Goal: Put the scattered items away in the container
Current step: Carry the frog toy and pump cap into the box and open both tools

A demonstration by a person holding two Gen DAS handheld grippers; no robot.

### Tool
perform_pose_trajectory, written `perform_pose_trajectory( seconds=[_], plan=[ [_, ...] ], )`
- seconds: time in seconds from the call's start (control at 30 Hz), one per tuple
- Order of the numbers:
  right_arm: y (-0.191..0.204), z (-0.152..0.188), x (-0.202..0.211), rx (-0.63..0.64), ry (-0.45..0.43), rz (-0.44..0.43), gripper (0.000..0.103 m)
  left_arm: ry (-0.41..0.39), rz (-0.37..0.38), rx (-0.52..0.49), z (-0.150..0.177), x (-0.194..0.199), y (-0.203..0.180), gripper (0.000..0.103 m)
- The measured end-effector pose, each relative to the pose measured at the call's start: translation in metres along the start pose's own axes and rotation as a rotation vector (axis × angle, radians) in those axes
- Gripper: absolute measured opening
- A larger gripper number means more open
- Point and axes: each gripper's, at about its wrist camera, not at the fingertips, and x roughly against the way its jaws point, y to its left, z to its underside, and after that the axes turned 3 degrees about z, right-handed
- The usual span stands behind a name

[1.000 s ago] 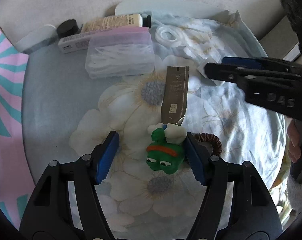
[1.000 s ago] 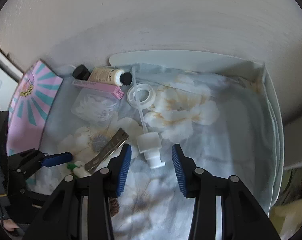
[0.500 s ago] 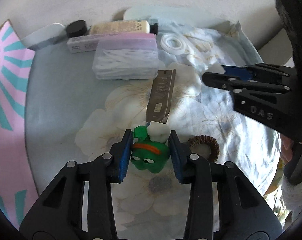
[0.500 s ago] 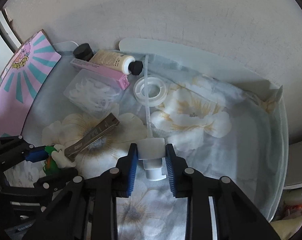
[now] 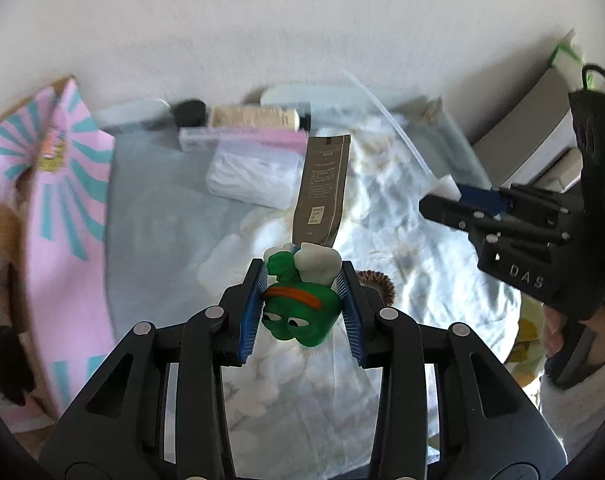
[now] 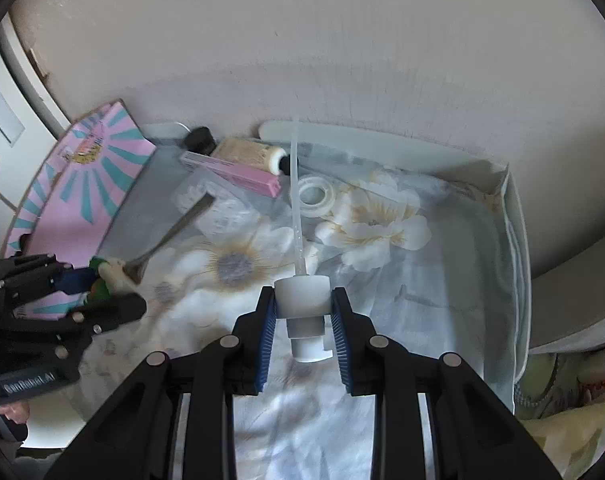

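Between the blue pads of the left gripper [image 5: 300, 300] sits the green frog figure [image 5: 300, 310], clamped on both flanks; a second ago the jaws stood wide around it on the cloth, and half a second ago they had just closed on it. The grey-brown tube [image 5: 324, 188] attached to the figure now hangs clear of the floral cloth [image 5: 442, 280] and juts away from the fingertips, whereas earlier it lay flat. Just beyond the right pad, the brown hair tie [image 5: 382, 286] lies on the cloth, untouched.

The right gripper [image 6: 304, 312] is likewise closed on the white pump head [image 6: 302, 298], pads pressing its collar, with the nozzle toward the camera and the translucent dip tube [image 6: 296, 200] pointing away. One second ago the jaws were open around the pump as it lay on the cloth. Both items appear lifted, as the cloth has receded in both views.

Farther out, ahead of both grippers, lie the clear bag of cotton swabs [image 5: 254, 178], the pink box [image 6: 238, 172], the cream bottle [image 6: 254, 156] and the white tape ring [image 6: 316, 200], near the pale rim [image 6: 382, 138] at the wall.

Both picks seem complete; carrying to the container would be next. Which object is the container cannot be told with certainty.
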Motion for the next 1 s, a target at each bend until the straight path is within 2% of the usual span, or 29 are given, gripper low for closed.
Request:
perform_pose_trajectory(
  seconds=[0.2, 0.33, 0.5, 0.6, 0.8, 0.87, 1.0],
  plan=[
    [0.044, -0.018, 0.034, 0.06, -0.076, -0.028, 0.025, -0.044, -0.058, 0.053, 0.0, 0.058, 0.02, 0.033],
    [0.09, -0.038, 0.05, 0.107, -0.125, -0.101, 0.025, -0.093, -0.082, 0.1, 0.006, 0.101, 0.051, 0.033],
    [0.15, -0.059, 0.065, 0.167, -0.153, -0.215, 0.025, -0.107, -0.195, 0.148, 0.024, 0.138, 0.097, 0.033],
    [0.186, -0.066, 0.066, 0.227, -0.158, -0.247, 0.025, -0.115, -0.22, 0.187, 0.034, 0.154, 0.123, 0.033],
    [0.238, -0.071, 0.042, 0.293, -0.121, -0.283, 0.025, -0.094, -0.251, 0.246, 0.056, 0.162, 0.167, 0.033],
    [0.248, -0.072, 0.03, 0.289, -0.089, -0.313, 0.025, -0.085, -0.249, 0.272, 0.06, 0.155, 0.177, 0.033],
    [0.267, -0.069, 0.008, 0.273, -0.008, -0.313, 0.025, -0.055, -0.256, 0.293, 0.069, 0.137, 0.191, 0.033]
  ],
)
